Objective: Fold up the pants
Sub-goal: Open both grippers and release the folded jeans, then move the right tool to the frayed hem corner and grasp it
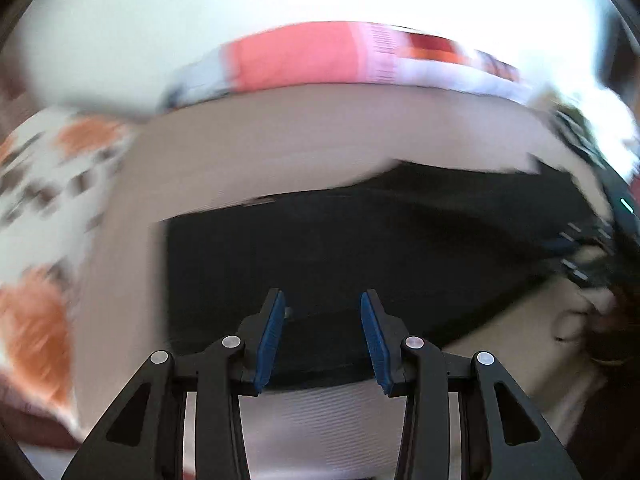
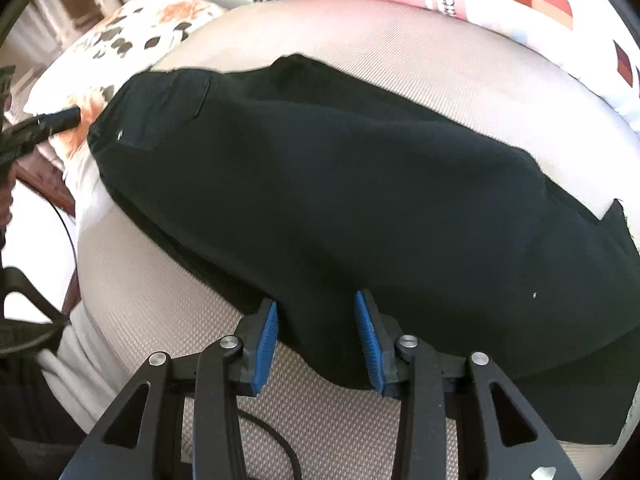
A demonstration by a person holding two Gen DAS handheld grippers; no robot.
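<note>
Black pants (image 2: 340,200) lying folded across beige cushion (image 2: 400,80). My right gripper (image 2: 316,340) spread, near hem between pads, not pinched. Left gripper (image 1: 322,340) spread, empty. Soft, floppy, fairly heavy cloth: I'd grab doubled edges.

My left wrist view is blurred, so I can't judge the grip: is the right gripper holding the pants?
Observer: No. The right gripper is open. The near edge of the pants lies between its pads, unpinched.
Operator: Which end of the pants is toward the floral pillow?
Observer: The waist end. A back pocket shows there, near the floral pillow.
Operator: Is anything lying below the right gripper?
Observer: Yes, a thin black cable runs across the cushion there.
</note>
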